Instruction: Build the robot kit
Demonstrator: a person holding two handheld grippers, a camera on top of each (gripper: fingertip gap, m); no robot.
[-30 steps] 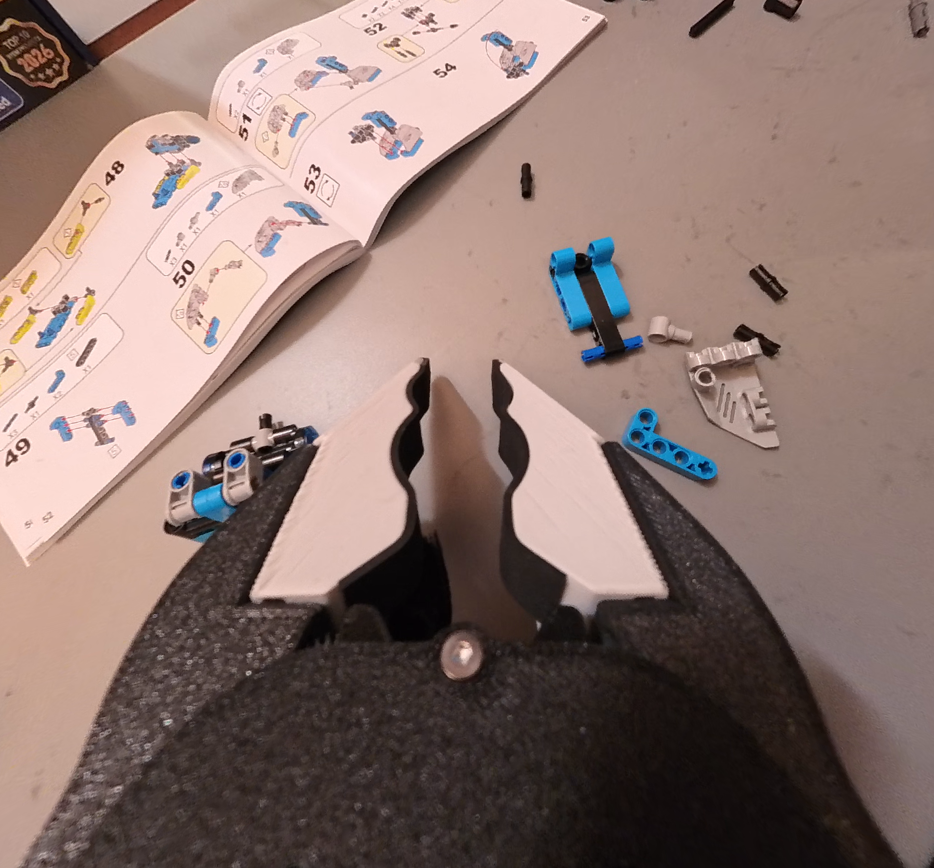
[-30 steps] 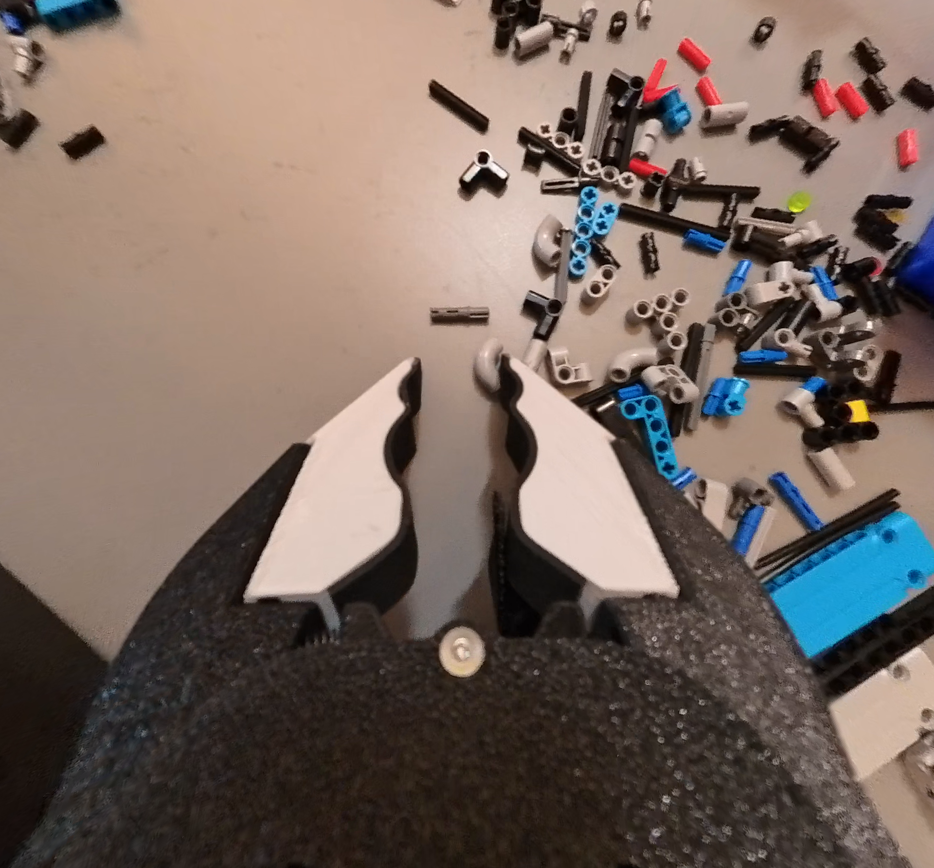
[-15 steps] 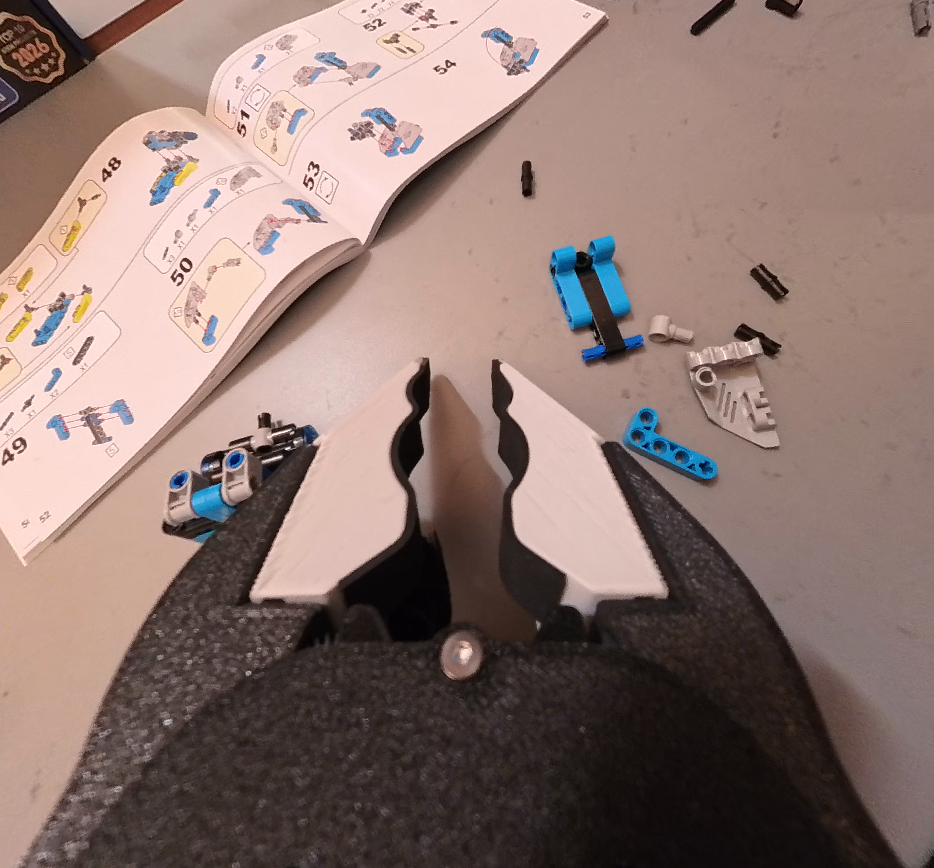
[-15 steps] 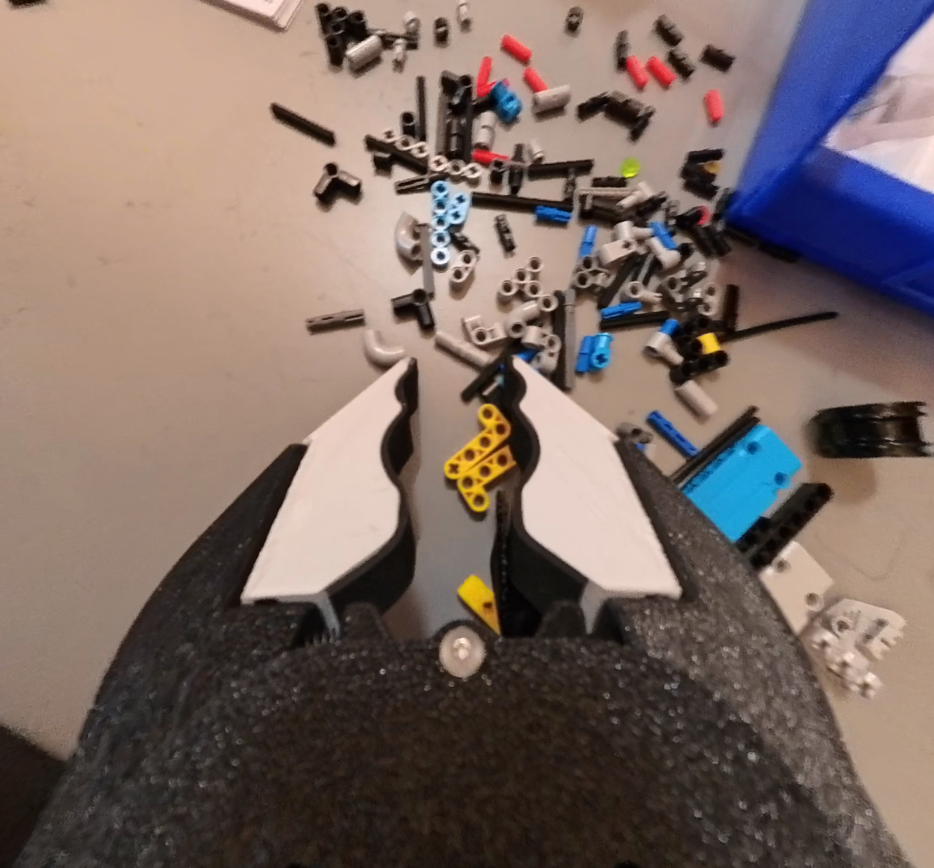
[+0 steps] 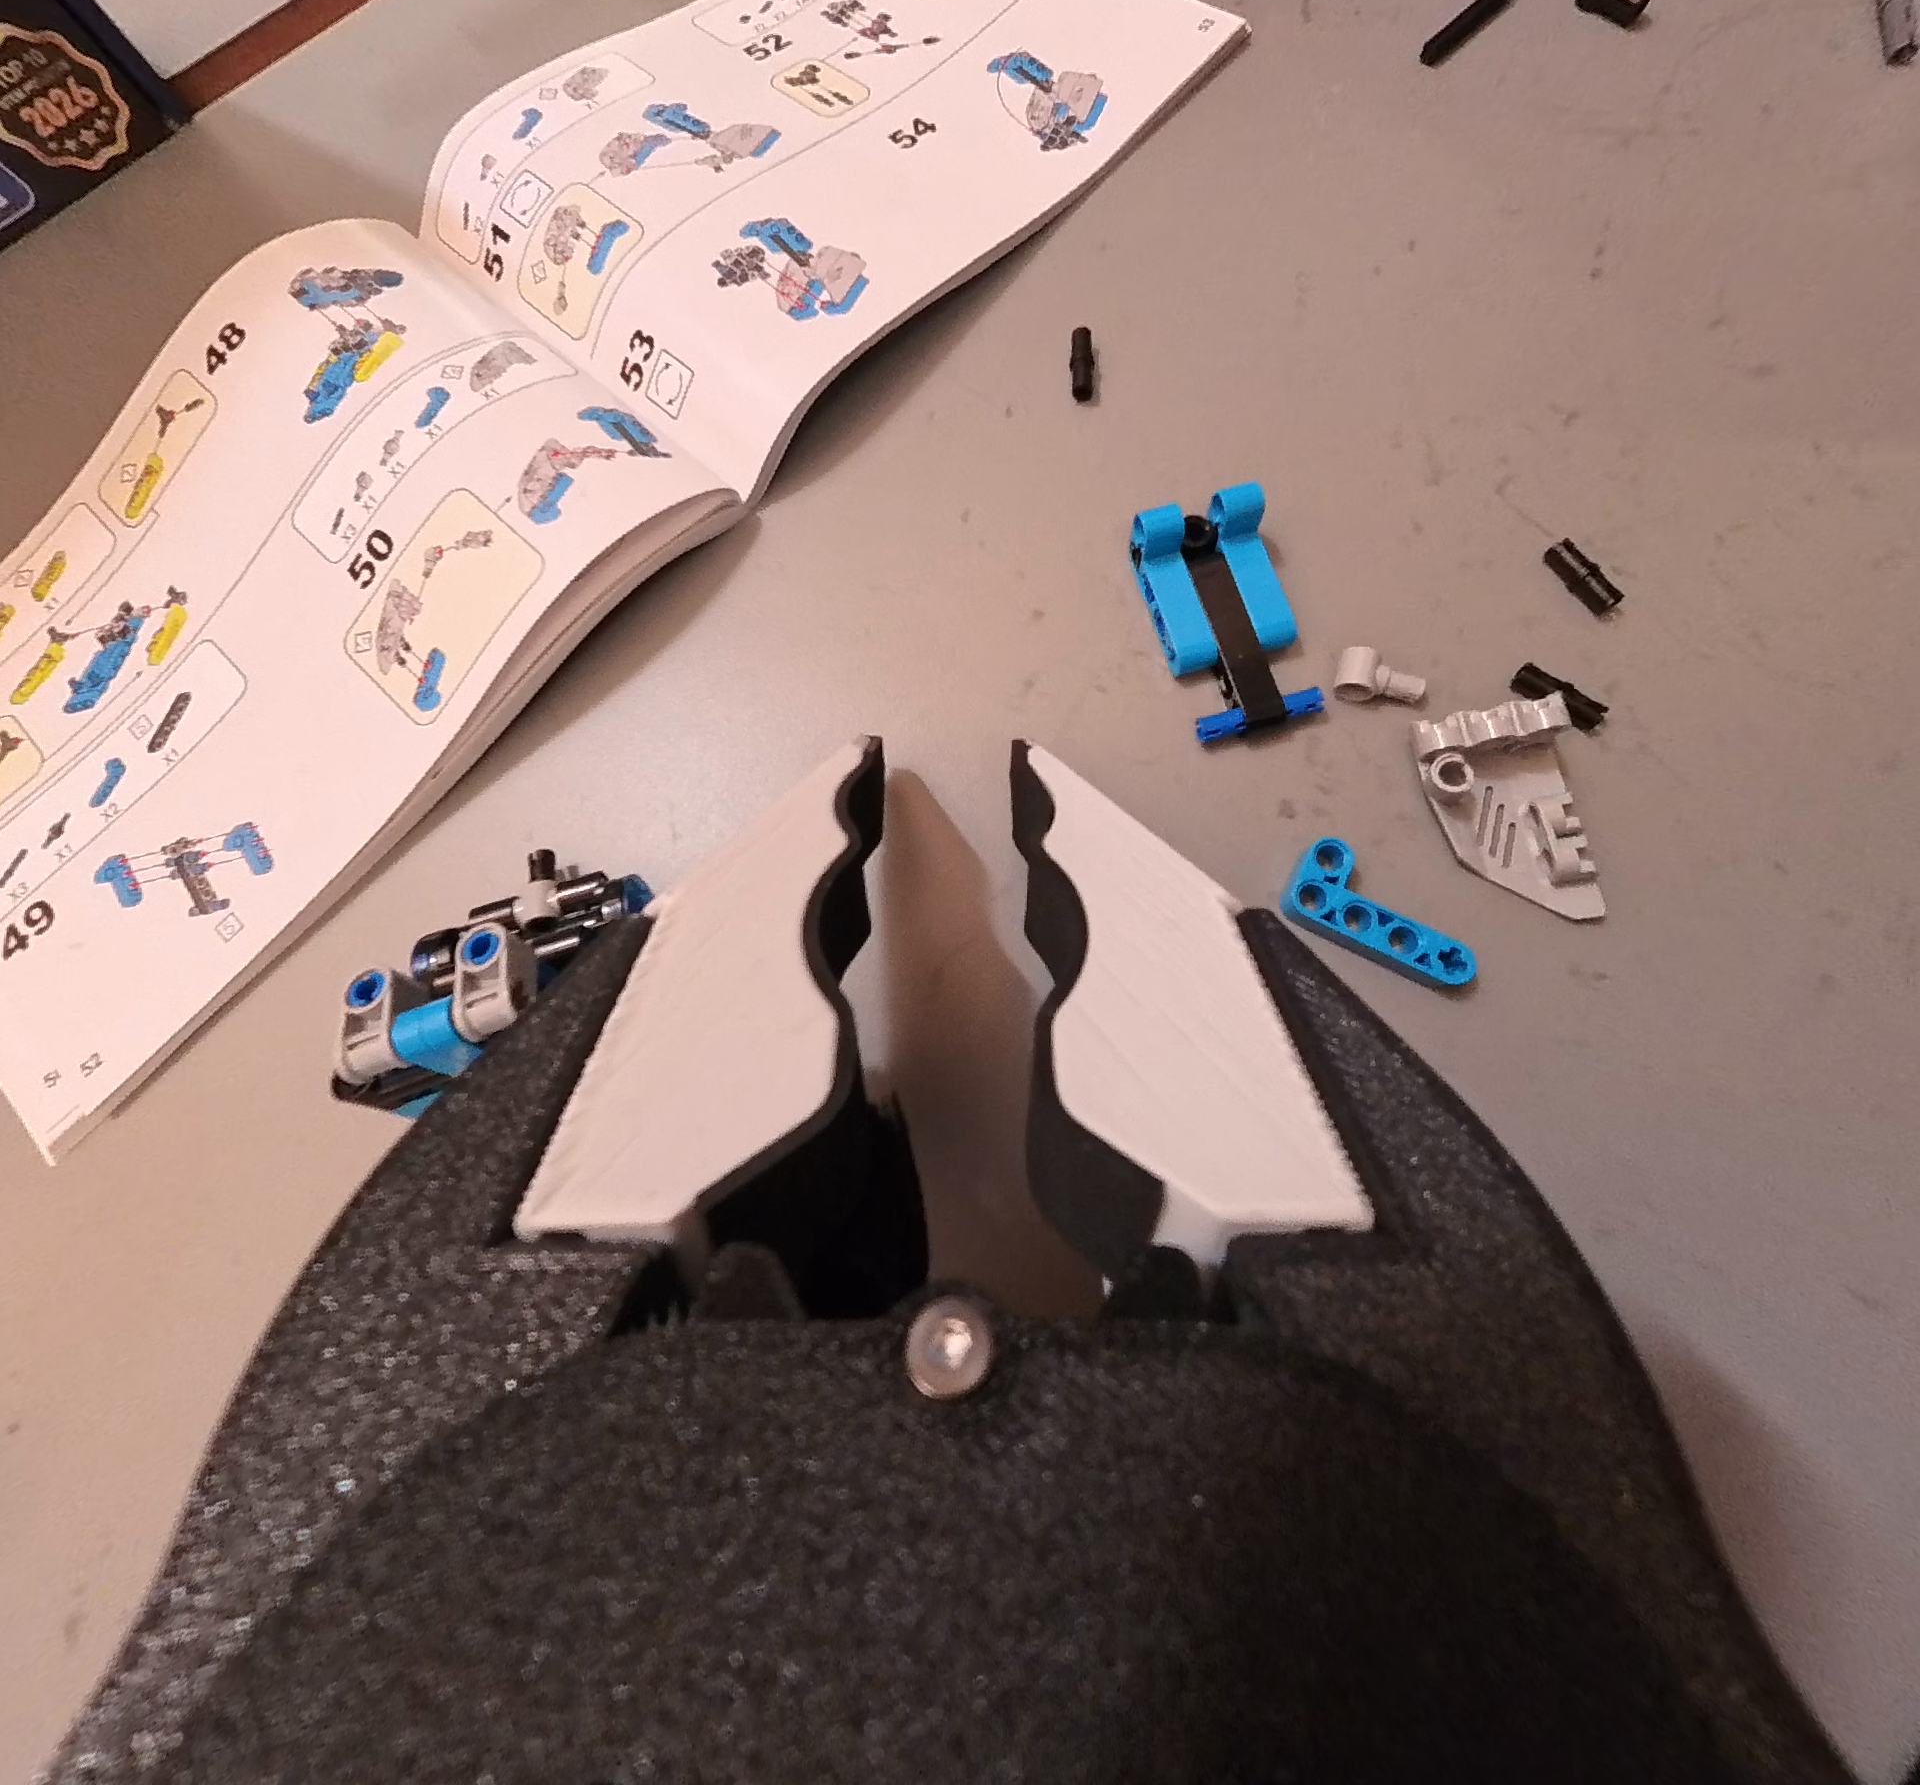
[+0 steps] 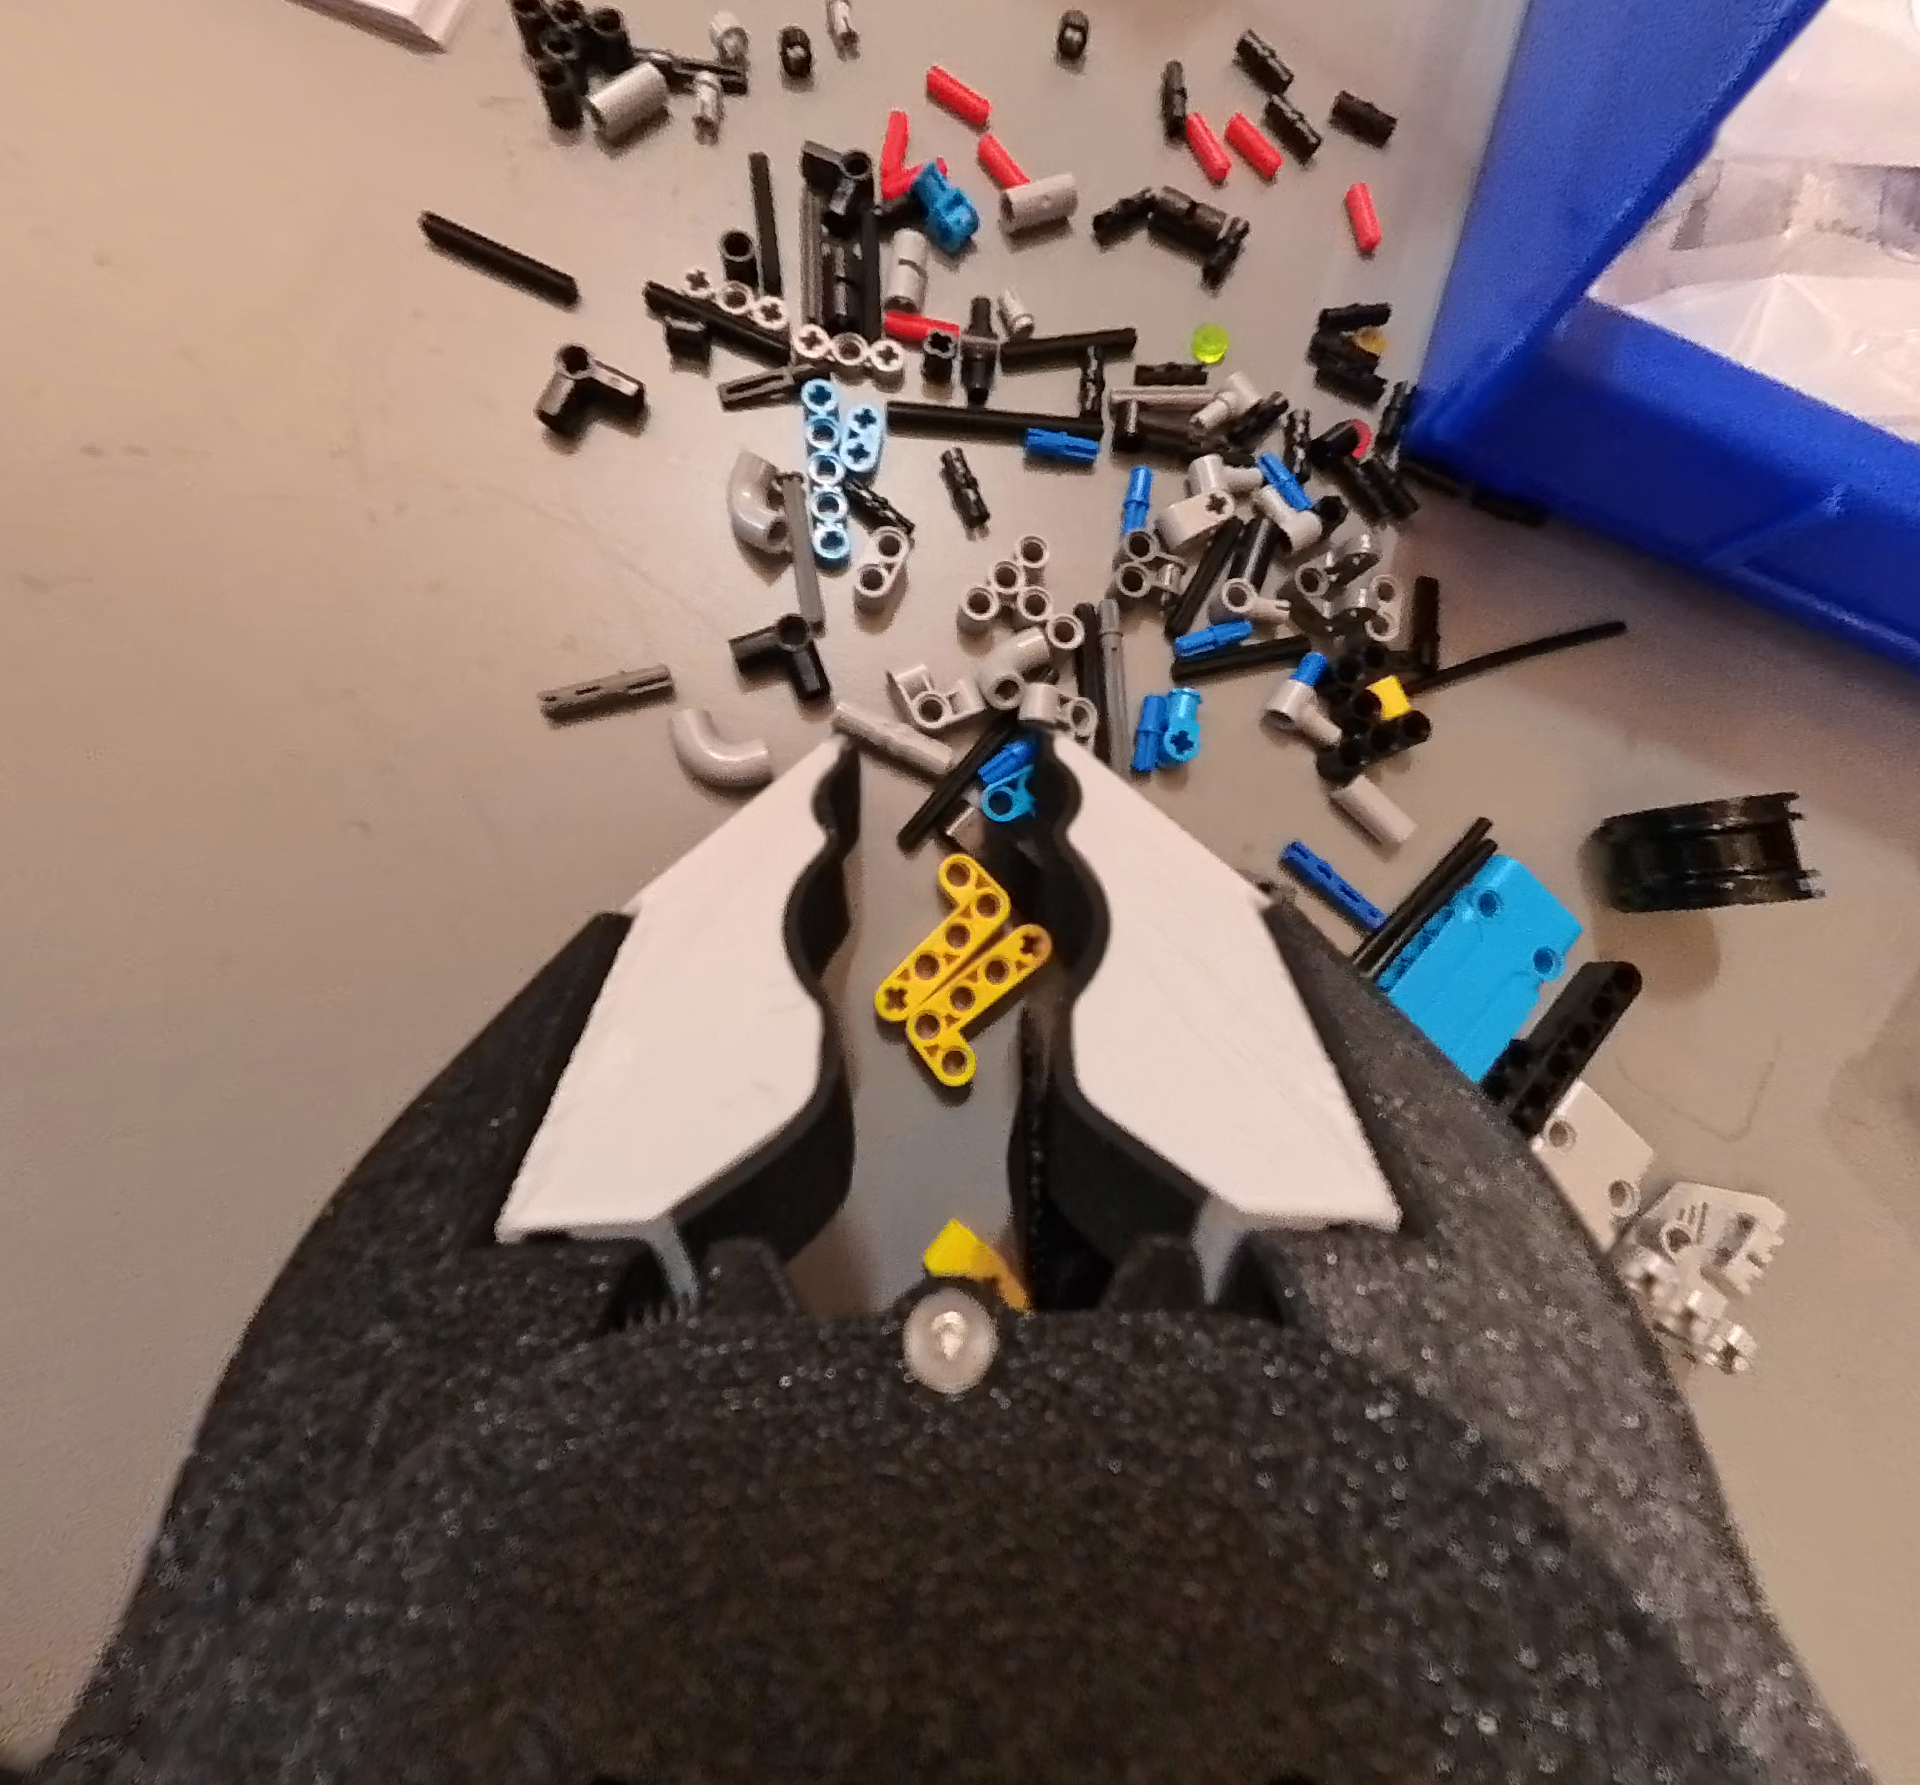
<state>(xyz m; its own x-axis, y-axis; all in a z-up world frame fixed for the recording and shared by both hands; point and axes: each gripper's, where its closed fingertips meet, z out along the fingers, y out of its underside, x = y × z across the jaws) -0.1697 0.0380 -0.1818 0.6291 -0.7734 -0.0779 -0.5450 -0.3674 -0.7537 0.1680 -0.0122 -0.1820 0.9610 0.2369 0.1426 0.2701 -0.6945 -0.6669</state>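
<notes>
Both sets of jaws parted, holding nothing. Right gripper (image 6: 951, 759) hangs over two yellow angle pieces (image 6: 961, 966) at the loose-parts pile's (image 6: 1039, 488) near edge. Closing here risks snagging the black rod (image 6: 940, 805) too. Left gripper (image 5: 945, 759) idles over bare tabletop (image 5: 1455, 333), booklet (image 5: 468, 447) alongside.

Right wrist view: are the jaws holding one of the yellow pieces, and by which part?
Nothing is held. The right gripper is open above the table; the two yellow L-shaped beams lie flat in the gap between the jaws, apparently touching neither.
</notes>
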